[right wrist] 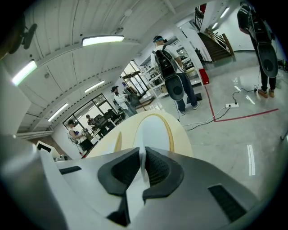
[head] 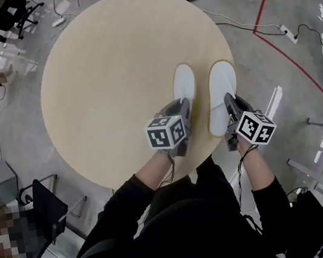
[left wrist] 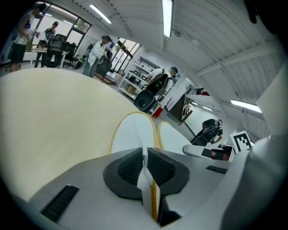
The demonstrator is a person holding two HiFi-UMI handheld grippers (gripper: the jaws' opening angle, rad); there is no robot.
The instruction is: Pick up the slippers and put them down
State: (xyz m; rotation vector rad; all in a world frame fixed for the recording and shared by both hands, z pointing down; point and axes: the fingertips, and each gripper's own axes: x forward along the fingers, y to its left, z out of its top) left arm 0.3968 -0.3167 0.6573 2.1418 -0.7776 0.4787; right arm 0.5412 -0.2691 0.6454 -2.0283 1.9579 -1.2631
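Two white slippers lie side by side, toes pointing away, over the right part of the round beige table [head: 103,74]. My left gripper [head: 182,111] is shut on the heel edge of the left slipper [head: 183,83]. My right gripper [head: 230,108] is shut on the heel edge of the right slipper [head: 222,94]. In the left gripper view the pads pinch the thin white and yellow rim of the left slipper [left wrist: 132,134], with the right slipper [left wrist: 173,137] beside it. In the right gripper view the right slipper [right wrist: 153,130] runs forward from the closed jaws. Whether the soles touch the table I cannot tell.
The table's near edge [head: 157,178] is just below the grippers. Cables and a power strip [head: 287,32] lie on the grey floor by a red tape line [head: 294,60]. A black chair [head: 45,206] stands at lower left. Several people stand in the background.
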